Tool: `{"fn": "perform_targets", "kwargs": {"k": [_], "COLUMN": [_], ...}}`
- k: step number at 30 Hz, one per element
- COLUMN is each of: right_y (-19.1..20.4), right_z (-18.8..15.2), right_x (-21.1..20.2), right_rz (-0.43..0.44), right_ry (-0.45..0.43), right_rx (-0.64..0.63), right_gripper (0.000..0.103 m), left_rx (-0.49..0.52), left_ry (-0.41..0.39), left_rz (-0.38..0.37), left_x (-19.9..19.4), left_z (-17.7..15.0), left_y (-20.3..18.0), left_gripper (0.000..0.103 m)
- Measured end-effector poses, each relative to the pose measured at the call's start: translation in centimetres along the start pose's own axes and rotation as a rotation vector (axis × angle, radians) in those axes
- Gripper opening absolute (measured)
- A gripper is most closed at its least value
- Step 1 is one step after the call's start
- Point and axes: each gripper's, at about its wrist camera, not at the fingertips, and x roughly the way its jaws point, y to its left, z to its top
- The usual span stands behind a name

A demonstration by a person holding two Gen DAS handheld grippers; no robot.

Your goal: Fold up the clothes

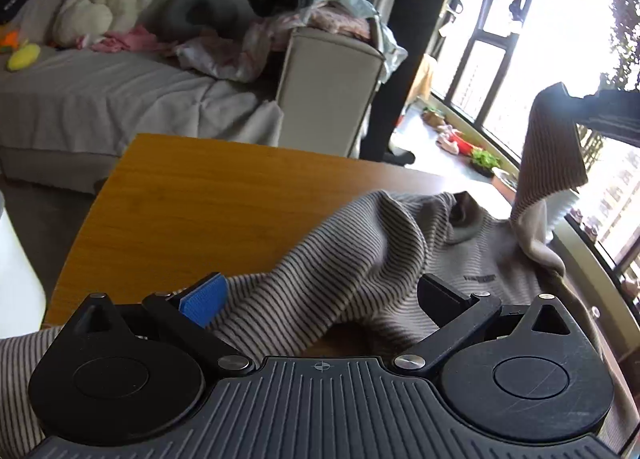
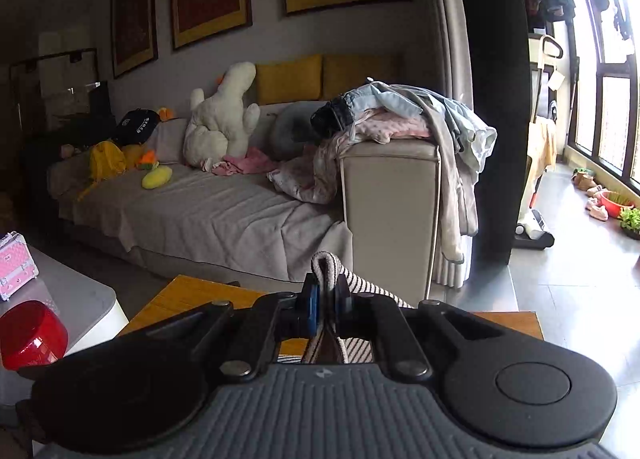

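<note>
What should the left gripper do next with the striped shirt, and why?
Probably close the left gripper on the fold of striped shirt lying between its open jaws. The right gripper is already shut on one part and holds it up off the wooden table, while the rest lies bunched. A second grip would likely let both hands spread the shirt flat before folding.

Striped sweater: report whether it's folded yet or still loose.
Still loose. The striped sweater lies rumpled on the wooden table, one part lifted by the shut right gripper; the left gripper is open.
</note>
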Motion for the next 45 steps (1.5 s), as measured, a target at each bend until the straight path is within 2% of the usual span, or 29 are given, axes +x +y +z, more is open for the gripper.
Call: {"fn": "perform_targets", "kwargs": {"k": [4,13,16,19,22,25,27,31,34,37,40,42,45], "right_y": [-3.0,-11.0,-10.0,-8.4,-4.9,-1.0,1.4,3.4,3.9,3.9,5.4,7.4,11.4], "right_z": [0.4,3.8,4.1,4.1,2.9,1.0,-0.2,-1.7,-2.3,-3.3,-5.5,-7.5,-10.1], "right_x": [-3.2,-13.2,-12.2,-10.3,-5.8,-0.9,2.0,4.7,5.3,4.3,3.4,2.7,1.6], "right_rz": [-0.081,-0.317,-0.260,-0.180,-0.049,0.057,0.114,0.149,0.150,0.110,0.112,0.161,0.295], "right_ry": [-0.032,-0.204,-0.185,-0.152,-0.093,-0.013,0.038,0.096,0.104,0.107,0.143,0.170,0.204], "right_rx": [-0.008,0.026,0.000,-0.029,-0.041,-0.049,-0.053,-0.039,-0.026,-0.090,-0.195,-0.271,-0.357], "right_gripper": [0.008,0.008,0.008,0.008,0.008,0.008,0.008,0.020,0.033,0.034,0.038,0.044,0.049], "left_rx": [0.015,0.034,0.041,0.083,0.082,0.037,0.009,-0.014,-0.065,-0.101,-0.109,-0.113,-0.098], "left_ry": [0.002,-0.029,-0.077,-0.098,-0.082,-0.058,-0.059,-0.065,-0.049,-0.033,-0.023,-0.017,-0.025], "left_rz": [-0.059,-0.154,-0.134,-0.033,0.084,0.177,0.213,0.295,0.278,0.223,0.163,0.116,0.085], "left_x": [0.6,0.5,0.0,0.6,1.9,3.0,3.1,3.2,3.0,2.5,1.8,1.1,-0.6], "left_z": [-0.4,-0.8,-0.5,0.1,0.9,2.0,2.7,3.7,4.1,4.3,4.1,4.0,3.7], "left_y": [-1.8,-4.5,-4.5,-3.6,-1.5,1.2,2.3,4.0,5.2,5.6,5.1,4.8,4.5], "left_gripper": [0.103,0.103,0.103,0.103,0.103,0.103,0.103,0.103,0.103,0.103,0.103,0.103,0.103]}}
